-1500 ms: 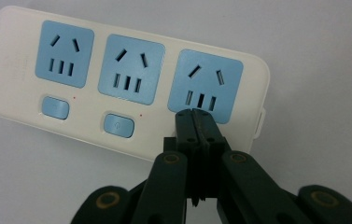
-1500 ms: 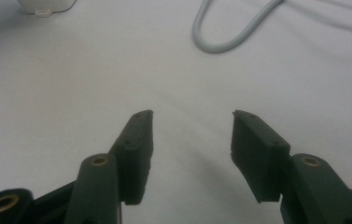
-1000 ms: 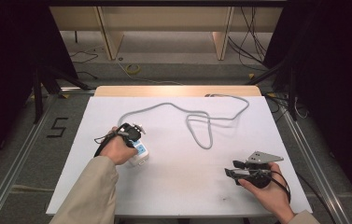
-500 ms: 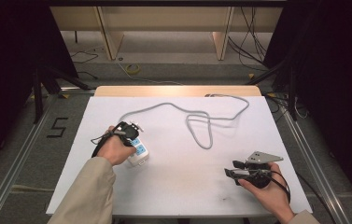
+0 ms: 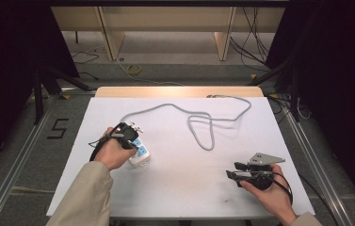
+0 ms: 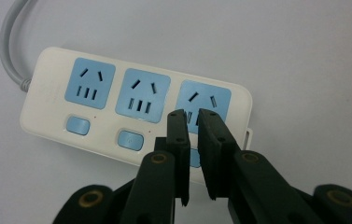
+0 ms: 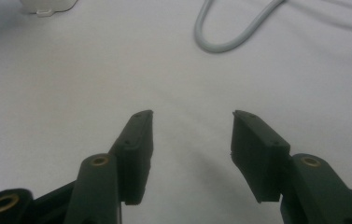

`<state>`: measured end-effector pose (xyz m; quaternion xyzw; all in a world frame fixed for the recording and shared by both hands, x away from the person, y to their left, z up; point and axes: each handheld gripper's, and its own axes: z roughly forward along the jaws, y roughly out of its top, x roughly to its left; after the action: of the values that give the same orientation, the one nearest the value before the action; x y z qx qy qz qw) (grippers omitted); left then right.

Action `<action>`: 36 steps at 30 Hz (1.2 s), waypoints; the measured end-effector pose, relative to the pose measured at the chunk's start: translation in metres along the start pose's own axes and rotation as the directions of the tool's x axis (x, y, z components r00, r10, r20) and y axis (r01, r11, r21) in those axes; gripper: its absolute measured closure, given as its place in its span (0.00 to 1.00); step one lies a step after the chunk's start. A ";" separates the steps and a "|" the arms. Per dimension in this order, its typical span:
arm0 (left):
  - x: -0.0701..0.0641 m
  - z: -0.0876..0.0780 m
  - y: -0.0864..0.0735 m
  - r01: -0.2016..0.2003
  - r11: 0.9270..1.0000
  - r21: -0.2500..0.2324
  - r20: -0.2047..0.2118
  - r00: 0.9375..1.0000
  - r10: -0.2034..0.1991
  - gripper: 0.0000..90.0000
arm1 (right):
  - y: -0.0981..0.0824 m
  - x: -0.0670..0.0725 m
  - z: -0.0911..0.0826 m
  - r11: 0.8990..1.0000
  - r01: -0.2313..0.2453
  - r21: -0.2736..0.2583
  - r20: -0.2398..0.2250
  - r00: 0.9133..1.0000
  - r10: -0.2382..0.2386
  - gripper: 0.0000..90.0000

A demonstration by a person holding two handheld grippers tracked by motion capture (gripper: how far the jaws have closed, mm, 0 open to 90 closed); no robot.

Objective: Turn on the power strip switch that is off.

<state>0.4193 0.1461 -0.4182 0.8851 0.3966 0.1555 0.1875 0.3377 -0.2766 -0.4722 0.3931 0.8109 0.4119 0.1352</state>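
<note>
Right hand (image 5: 267, 195): comes in at the near right edge of the desk (image 5: 180, 193), tan sleeve just peeking in, wrapped round the back of its gripper.
Right gripper (image 5: 231, 175): sits low over the near right part of the desk, pointing left across it, grey three-cornered plate on top. In its own view (image 7: 190, 135) the jaws stand wide apart with just bare white desk between them, gripping nothing.
Left hand (image 5: 114, 153): tan sleeve coming in from the near left, fist round its gripper, over the left middle of the desk.
Left gripper (image 5: 130, 134): right on top of the power strip. In its own view (image 6: 191, 128) the jaws are nearly together, only a thin slit between them, tips down over the blue socket at the strip's free end. Can't tell if they actually touch it.
Power strip (image 6: 131, 109): white body, three blue sockets in a row, a blue button below each; lies flat on the desk under the left hand (image 5: 140, 155).
Cord (image 5: 203, 127): grey, leaves the strip's far end, loops across the middle of the desk and runs to the far edge.
Floor beyond (image 5: 165, 61): wooden frame legs and loose cables.
</note>
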 end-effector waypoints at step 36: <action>-0.017 -0.009 -0.040 -0.075 0.957 -0.279 0.110 0.988 0.109 0.53 | -0.001 0.003 0.002 1.000 0.010 0.009 -0.014 1.000 -0.010 0.55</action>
<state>0.3792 0.1599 -0.4305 0.8761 0.3172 0.1621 0.3248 0.3363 -0.2737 -0.4739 0.3868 0.8155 0.4104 0.1298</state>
